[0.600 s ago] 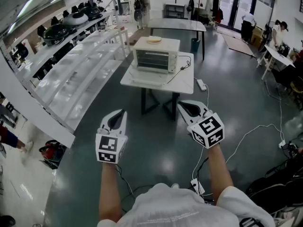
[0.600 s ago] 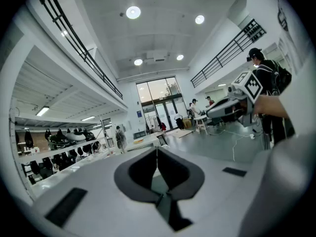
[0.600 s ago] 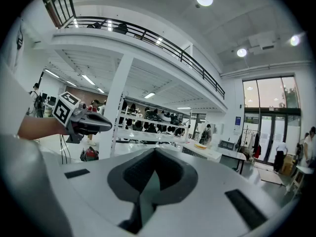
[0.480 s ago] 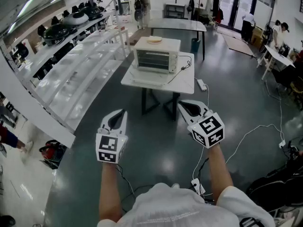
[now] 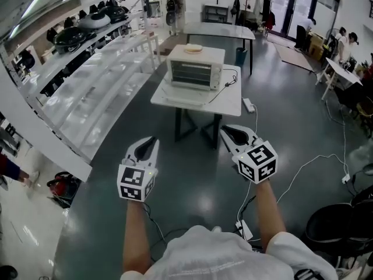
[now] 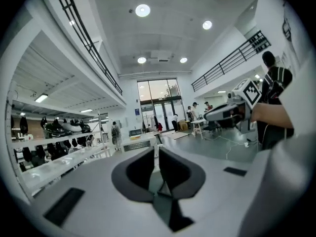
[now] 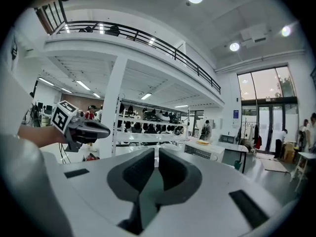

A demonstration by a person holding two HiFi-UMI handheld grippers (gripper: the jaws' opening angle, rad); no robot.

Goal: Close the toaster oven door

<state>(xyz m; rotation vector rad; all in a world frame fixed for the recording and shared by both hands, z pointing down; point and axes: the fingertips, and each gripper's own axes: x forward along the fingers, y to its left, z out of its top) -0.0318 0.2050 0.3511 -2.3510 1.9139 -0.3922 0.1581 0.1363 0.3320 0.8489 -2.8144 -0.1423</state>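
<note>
As right gripper (image 5: pixel 226 131) hangs closed, oven (image 5: pixel 195 69) sits afar

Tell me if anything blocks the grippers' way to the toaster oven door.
Nothing visible does. Only bare grey floor lies between the left gripper, the right gripper and the white table, where the white toaster oven has its door folded down. A black cable lies beside the oven.

A glossy dark grey floor (image 5: pixel 192 174) spread across the hall. Long white shelving (image 5: pixel 99 92) ran down the left side, and a white table (image 5: pixel 228 102) stood mid-room. Tall glazed doors (image 6: pixel 158 100) brightened the far wall, a railed mezzanine (image 7: pixel 148 37) ran overhead, and round ceiling lights (image 6: pixel 142 10) glowed.
</note>
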